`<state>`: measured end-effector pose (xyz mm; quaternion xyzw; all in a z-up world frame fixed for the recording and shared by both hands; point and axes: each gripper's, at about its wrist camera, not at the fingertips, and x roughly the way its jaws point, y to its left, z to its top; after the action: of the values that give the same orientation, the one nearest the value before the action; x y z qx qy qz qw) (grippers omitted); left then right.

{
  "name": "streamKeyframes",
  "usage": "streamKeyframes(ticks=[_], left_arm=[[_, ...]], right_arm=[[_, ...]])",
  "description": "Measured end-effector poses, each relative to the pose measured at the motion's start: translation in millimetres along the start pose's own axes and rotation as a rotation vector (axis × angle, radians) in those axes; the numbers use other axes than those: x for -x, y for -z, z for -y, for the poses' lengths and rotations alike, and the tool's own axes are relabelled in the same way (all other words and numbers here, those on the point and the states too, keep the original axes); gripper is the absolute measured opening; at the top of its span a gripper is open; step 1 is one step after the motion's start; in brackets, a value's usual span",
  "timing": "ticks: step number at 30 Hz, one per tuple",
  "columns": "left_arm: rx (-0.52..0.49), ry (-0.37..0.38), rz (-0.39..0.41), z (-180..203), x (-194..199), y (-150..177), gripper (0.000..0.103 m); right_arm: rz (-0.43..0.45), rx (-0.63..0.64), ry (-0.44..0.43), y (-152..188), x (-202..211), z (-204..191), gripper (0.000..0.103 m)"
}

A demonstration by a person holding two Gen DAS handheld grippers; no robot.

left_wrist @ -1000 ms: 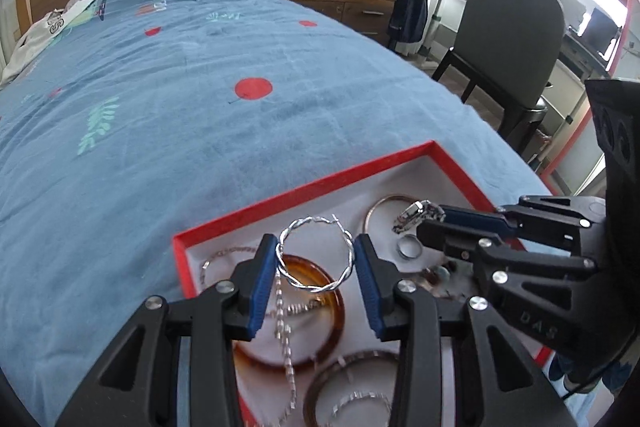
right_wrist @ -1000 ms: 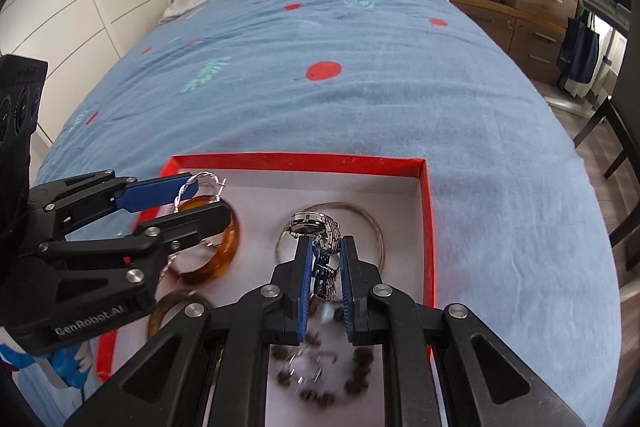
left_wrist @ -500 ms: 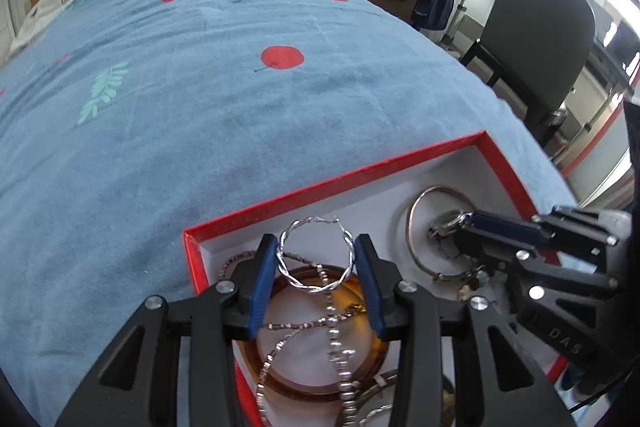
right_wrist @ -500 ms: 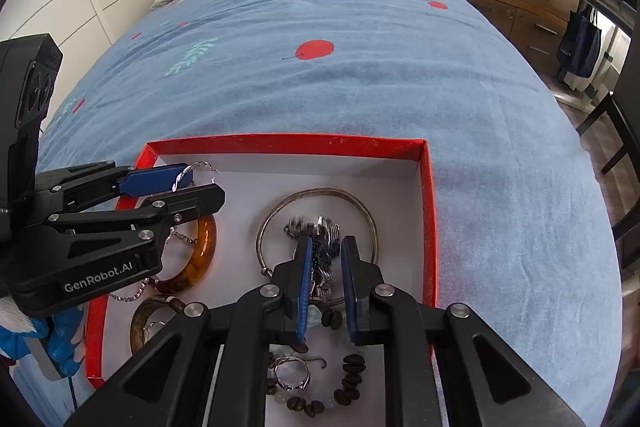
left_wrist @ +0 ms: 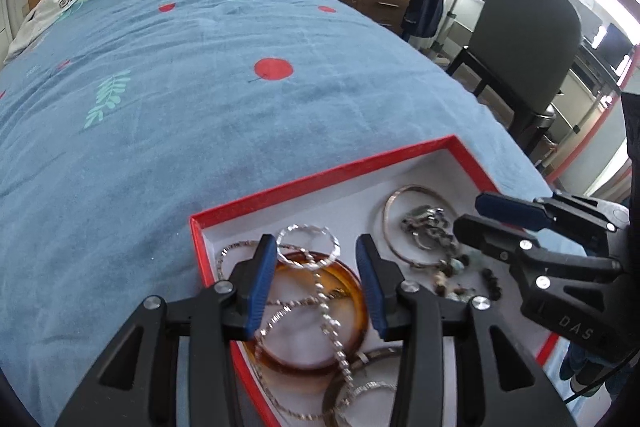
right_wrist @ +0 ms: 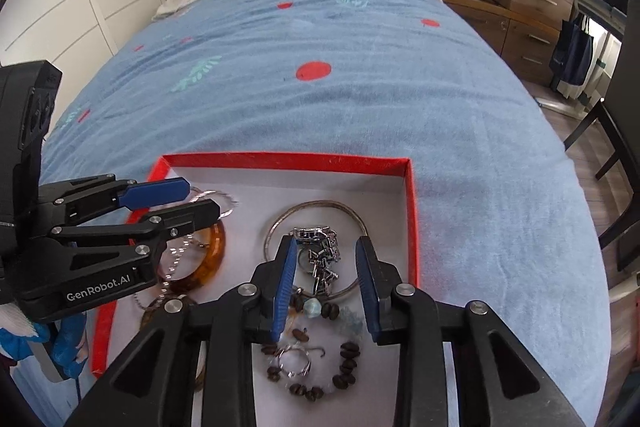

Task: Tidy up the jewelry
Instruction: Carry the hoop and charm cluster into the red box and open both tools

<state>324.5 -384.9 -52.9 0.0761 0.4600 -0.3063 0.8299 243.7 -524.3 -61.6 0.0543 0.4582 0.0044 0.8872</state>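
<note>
The red-rimmed jewelry box (right_wrist: pixel 412 211) lies on the blue bed (right_wrist: pixel 320 99). On its left side the left hand-held gripper (left_wrist: pixel 316 277) stands with jaws apart around a twisted silver hoop (left_wrist: pixel 308 241) that leans on the amber bangle (left_wrist: pixel 352 291); whether the pads touch it I cannot tell. The hoop looks light, stiff and slick, best pinched across its wire; the bangle is rigid and probably brittle, so take its rim. To the right, the right hand-held gripper (right_wrist: pixel 326 277) has just been opening, its pads clear of the limp metal link bracelet (right_wrist: pixel 320 255) lying inside a thin silver bangle (right_wrist: pixel 352 219); chains will sag and snag, so lift from the clasp
</note>
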Motion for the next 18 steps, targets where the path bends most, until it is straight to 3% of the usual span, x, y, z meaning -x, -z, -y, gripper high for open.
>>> streamKeyframes(ticks=[3, 8, 18], left_arm=[[-0.001, 0.008, 0.01, 5.9, 14.8, 2.2, 0.043], [0.008, 0.003, 0.042, 13.9, 54.0, 13.5, 0.047], [0.113, -0.14, 0.14, 5.1, 155.7, 70.8, 0.056]], right_arm=[[0.021, -0.014, 0.006, 2.2, 17.4, -0.3, 0.038], [0.052, -0.036, 0.005, 11.5, 52.5, -6.6, 0.039], [0.13, -0.076, 0.029, 54.0, 122.3, -50.4, 0.061]])
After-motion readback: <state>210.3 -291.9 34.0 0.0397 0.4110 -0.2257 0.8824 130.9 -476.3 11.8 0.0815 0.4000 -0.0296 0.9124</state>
